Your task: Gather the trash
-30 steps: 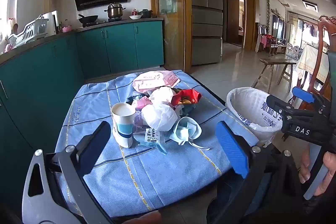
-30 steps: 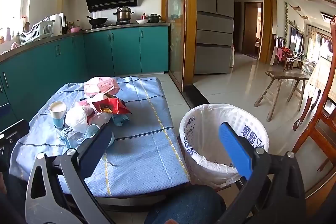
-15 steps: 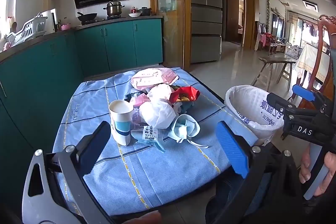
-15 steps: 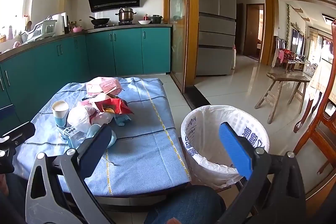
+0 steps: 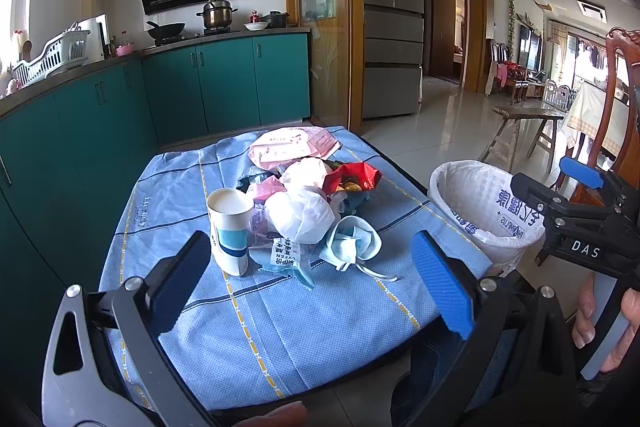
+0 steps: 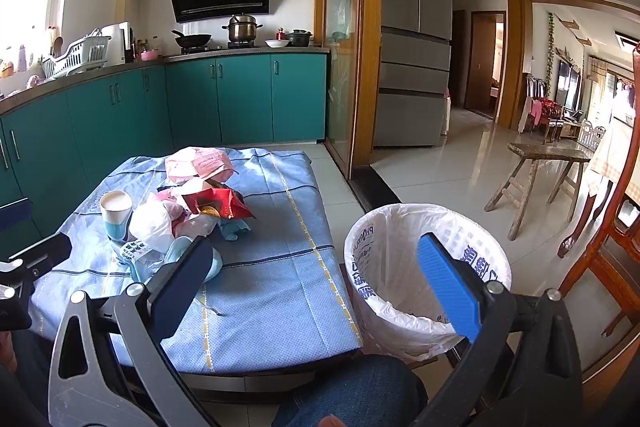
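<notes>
The trash pile (image 5: 308, 199) sits mid-table, left of the bin (image 5: 476, 211). The left gripper (image 5: 312, 279), jaws spread and empty, faces it straight ahead and nearer; the right gripper (image 6: 312, 279), also spread, hangs near the bin.

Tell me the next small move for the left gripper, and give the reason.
Probably ease the left gripper forward and down onto the face mask. Its jaws are open and empty, the mask is the nearest piece of the trash pile, lying loose at its front edge, and the lined bin stands just off the table's right side.
</notes>
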